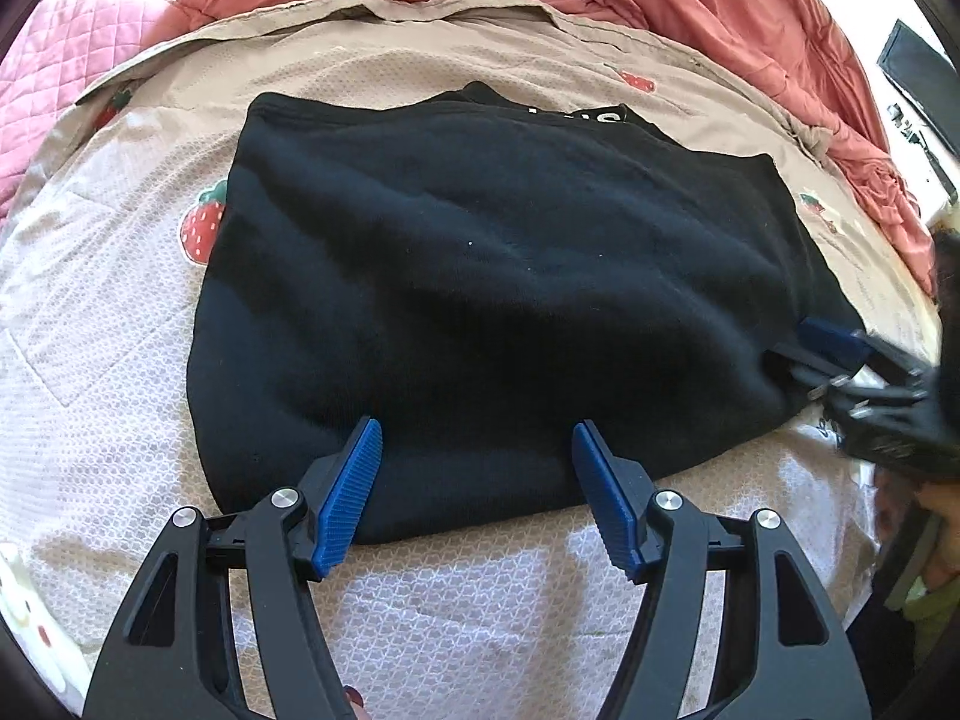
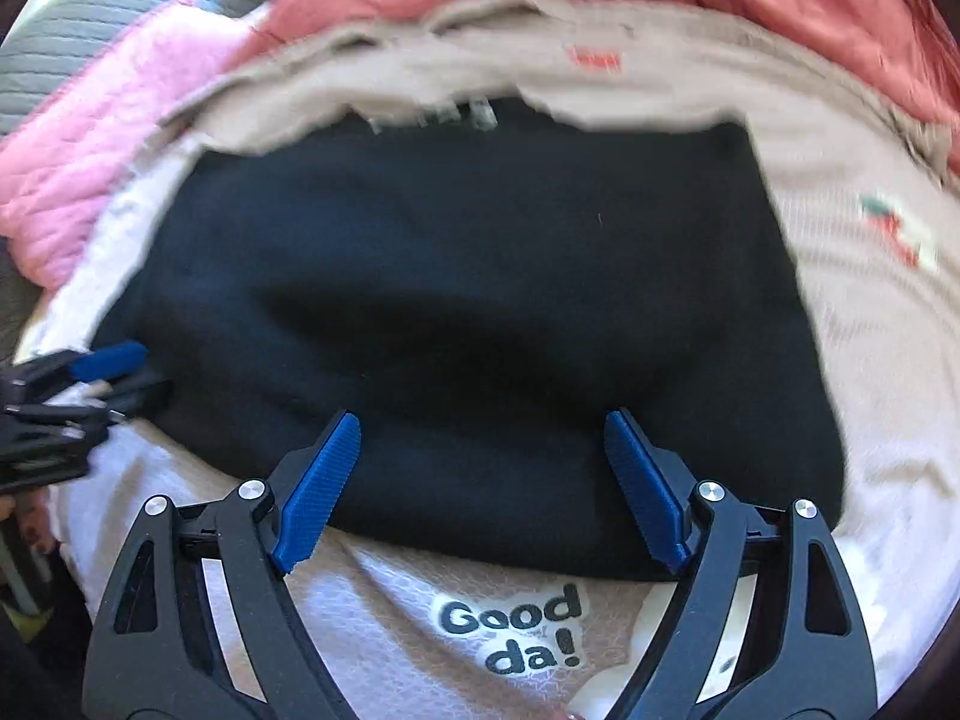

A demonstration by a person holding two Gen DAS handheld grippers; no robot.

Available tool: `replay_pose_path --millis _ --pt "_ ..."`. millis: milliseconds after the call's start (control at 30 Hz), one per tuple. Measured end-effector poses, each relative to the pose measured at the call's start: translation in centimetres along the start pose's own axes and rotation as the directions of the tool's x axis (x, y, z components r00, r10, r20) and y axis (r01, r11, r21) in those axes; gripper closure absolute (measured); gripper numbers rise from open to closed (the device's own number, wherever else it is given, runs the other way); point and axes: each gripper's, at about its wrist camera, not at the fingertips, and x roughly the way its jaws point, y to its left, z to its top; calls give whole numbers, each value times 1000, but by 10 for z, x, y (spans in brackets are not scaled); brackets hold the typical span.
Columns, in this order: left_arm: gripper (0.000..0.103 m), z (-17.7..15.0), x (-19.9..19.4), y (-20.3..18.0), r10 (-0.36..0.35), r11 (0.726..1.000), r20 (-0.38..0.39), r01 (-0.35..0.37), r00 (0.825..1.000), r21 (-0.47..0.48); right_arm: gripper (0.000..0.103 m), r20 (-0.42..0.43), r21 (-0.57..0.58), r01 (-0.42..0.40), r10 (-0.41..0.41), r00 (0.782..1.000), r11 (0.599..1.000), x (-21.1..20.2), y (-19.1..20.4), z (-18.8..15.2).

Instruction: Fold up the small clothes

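Black garment (image 1: pixel 510 300) is lying folded on the bedspread (image 1: pixel 108 312), filling frame centre. Left gripper (image 1: pixel 477 438) and right gripper (image 2: pixel 483 426) are both gaping wide, fingertips overlapping its near edge.

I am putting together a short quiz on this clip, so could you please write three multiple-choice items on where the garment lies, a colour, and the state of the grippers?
1. Where does the black garment lie?
A. on the bedspread
B. on a wooden floor
C. in a basket

2. What colour are the pads on the left gripper?
A. red
B. blue
C. yellow

3. How does the right gripper stand?
A. shut on the garment
B. shut on a pillow
C. open, holding nothing

Answers:
1 A, the strawberry-print cover shows all around it.
2 B, both ribbed pads are blue.
3 C, its fingers are spread wide at the near hem.
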Motion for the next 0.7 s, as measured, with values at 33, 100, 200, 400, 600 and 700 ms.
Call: replay_pose_path --millis 33,100,200,400,600,700 --pt "39 0 0 0 -1 1000 1 0 1000 6 27 9 -4 7 -7 1000 1000 0 2 -2" --pt "39 -1 -1 0 -4 1000 0 4 1000 16 27 13 -17 30 -30 999 999 0 5 -3" --pt "33 1 -3 3 -40 999 -3 41 999 18 26 -2 13 39 -39 999 999 -1 5 -2" --pt "29 9 -9 5 -97 995 -3 97 995 16 25 -15 55 77 -76 997 996 -12 8 1" --pt "27 24 -25 15 -154 988 43 155 987 -25 11 65 147 77 -87 994 986 -46 7 -1" --pt "19 30 -32 18 -185 981 70 189 980 -52 9 85 110 108 -118 989 988 -57 16 1"
